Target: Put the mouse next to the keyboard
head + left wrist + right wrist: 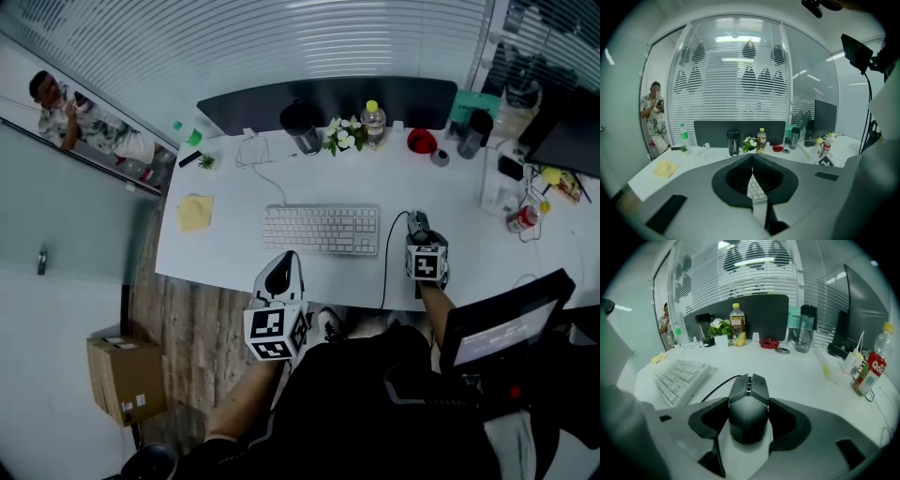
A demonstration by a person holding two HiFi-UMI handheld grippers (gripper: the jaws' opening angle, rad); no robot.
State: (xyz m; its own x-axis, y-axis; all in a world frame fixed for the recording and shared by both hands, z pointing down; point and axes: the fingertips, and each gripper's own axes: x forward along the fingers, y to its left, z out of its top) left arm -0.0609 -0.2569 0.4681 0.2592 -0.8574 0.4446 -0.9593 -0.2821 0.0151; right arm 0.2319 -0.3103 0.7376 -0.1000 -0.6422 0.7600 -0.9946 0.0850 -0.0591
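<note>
The dark grey wired mouse [418, 223] sits just right of the white keyboard [322, 229] on the white desk [234, 253], near its front edge. My right gripper [418, 231] is shut on the mouse [749, 404], one jaw against each side, low over the desk. In the right gripper view the keyboard [679, 376] lies to the left. The mouse cable [384, 272] runs off the front edge. My left gripper [281, 270] hangs shut and empty in front of the desk edge, below the keyboard's left part. A strip of keyboard [757, 190] shows through its jaws.
At the back stand a black cup [302, 127], flowers [343, 134], a bottle [373, 122] and a red dish [422, 141]. A yellow cloth [194, 212] lies left. Bottles and clutter [869, 369] crowd the right. A cardboard box [127, 377] sits on the floor.
</note>
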